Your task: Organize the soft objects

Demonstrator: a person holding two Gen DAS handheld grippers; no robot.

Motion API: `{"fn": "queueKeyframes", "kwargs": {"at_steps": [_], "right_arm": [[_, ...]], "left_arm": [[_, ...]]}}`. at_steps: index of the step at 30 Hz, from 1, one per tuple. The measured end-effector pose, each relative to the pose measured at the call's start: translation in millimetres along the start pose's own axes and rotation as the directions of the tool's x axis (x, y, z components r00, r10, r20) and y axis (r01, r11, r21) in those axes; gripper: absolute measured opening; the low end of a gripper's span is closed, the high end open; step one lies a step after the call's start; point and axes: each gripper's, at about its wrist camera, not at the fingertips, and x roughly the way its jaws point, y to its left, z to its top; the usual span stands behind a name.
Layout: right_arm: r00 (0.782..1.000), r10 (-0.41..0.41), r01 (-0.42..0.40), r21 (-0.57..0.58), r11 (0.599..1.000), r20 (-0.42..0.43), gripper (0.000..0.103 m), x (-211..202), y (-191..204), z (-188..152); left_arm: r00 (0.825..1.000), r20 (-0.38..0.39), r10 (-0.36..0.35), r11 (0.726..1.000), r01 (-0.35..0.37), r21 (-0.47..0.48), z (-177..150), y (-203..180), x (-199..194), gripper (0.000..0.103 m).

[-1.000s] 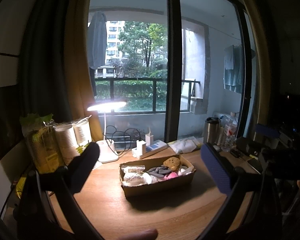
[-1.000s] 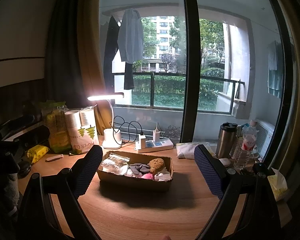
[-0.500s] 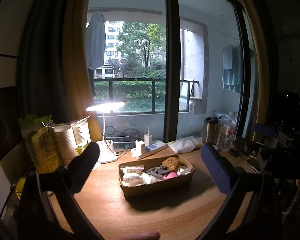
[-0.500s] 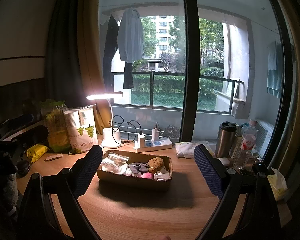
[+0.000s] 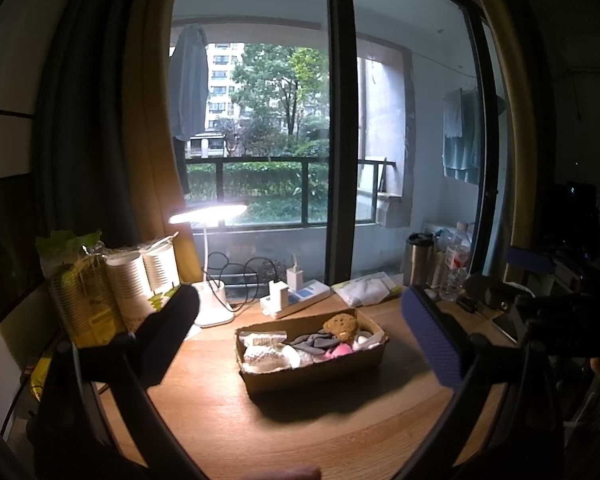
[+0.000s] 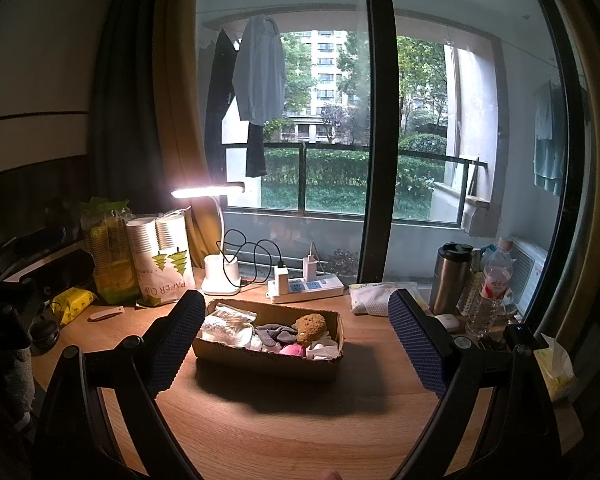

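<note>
A shallow cardboard box (image 5: 316,372) (image 6: 260,364) sits on the wooden desk, filled with soft items: a brown sponge (image 5: 341,326) (image 6: 310,326), grey cloth (image 5: 312,340) (image 6: 274,332), a pink piece (image 5: 340,350) (image 6: 293,349) and white crinkly wraps (image 5: 262,350) (image 6: 224,324). My left gripper (image 5: 300,340) is open and empty, held back from the box. My right gripper (image 6: 296,344) is open and empty, also short of the box.
A lit desk lamp (image 6: 220,240), power strip with chargers (image 6: 306,286), paper cup packs (image 6: 164,260), a white pouch (image 6: 374,298), a steel tumbler (image 6: 450,276) and water bottle (image 6: 492,288) line the back. A tissue pack (image 6: 554,364) lies right.
Both views have shifted only slightly. The box and its contents have not moved, and both grippers stay open.
</note>
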Motion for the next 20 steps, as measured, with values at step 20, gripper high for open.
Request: {"fn": "queueKeyframes", "kwargs": {"at_steps": [20], "right_arm": [[1.000, 0.000, 0.000, 0.002, 1.000, -0.009, 0.095, 2.5, -4.4, -3.6]], "left_arm": [[1.000, -0.007, 0.003, 1.000, -0.003, 0.007, 0.2, 1.7, 8.7, 0.102]]}}
